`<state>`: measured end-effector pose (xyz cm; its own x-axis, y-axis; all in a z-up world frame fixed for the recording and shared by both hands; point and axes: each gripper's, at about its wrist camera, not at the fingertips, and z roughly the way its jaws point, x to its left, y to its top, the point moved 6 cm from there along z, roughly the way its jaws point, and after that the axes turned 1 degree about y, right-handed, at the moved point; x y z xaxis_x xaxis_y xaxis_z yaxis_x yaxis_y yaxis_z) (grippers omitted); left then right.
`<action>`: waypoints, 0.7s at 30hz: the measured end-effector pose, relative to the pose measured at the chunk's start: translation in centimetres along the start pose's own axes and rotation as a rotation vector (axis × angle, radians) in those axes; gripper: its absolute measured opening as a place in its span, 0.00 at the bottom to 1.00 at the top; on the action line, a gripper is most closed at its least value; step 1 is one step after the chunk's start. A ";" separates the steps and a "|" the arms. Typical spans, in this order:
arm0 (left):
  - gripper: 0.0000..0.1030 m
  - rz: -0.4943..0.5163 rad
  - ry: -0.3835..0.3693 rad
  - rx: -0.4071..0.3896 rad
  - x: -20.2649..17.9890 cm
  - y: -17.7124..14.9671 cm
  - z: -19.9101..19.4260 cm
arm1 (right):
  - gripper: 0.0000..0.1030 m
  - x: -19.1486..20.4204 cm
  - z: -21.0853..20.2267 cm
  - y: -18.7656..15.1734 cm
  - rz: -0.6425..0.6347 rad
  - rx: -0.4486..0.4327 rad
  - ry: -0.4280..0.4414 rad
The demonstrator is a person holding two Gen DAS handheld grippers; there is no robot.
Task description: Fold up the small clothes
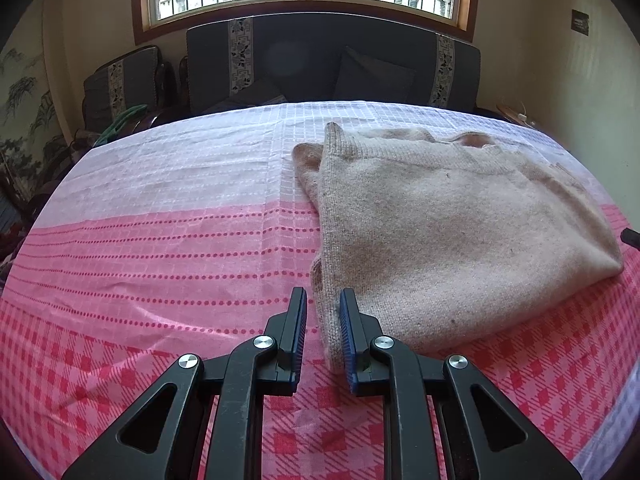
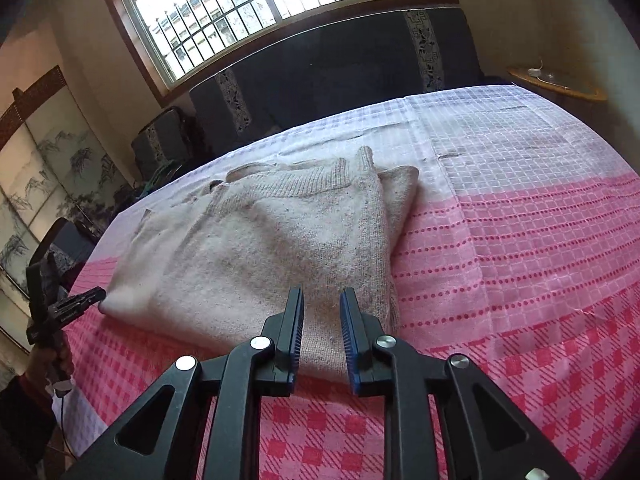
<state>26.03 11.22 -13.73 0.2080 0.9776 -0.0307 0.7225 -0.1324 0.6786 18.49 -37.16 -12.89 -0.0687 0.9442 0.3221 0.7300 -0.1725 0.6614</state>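
- Across the right half of the left wrist view, the beige knit sweater lies on the pink checked bedspread, already folded into a thick, layered bundle.
- At the bottom centre, my left gripper stands slightly spread beside the sweater's near corner, pinching nothing.
- My right gripper, low in its own view, hovers over the near edge, jaws apart and empty.
- I judge the fold nearly done; perhaps one tidying fold is left.
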 end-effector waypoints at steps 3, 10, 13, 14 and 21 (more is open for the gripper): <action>0.18 -0.013 0.004 -0.011 0.3 0.4 -0.6 | 0.25 0.5 2.4 -0.9 -0.044 0.068 -0.033; 0.49 -0.093 -0.169 0.049 1.0 2.9 0.7 | 0.46 1.5 3.3 -2.4 -0.105 0.054 -0.047; 0.49 -0.112 -0.272 0.084 0.9 4.6 2.2 | 0.58 2.4 3.4 -2.7 -0.143 0.066 -0.043; 0.49 -0.117 -0.320 0.115 0.8 5.0 3.0 | 0.60 2.5 3.5 -2.7 -0.145 0.067 -0.036; 0.49 -0.207 -0.518 0.290 1.4 6.0 8.0 | 0.61 1.4 2.8 -2.3 -0.052 0.038 0.041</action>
<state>35.93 10.44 -15.63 0.2844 0.7912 -0.5414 0.9164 -0.0584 0.3961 18.58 -34.69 -15.87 -0.1342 0.9391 0.3163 0.7497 -0.1126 0.6522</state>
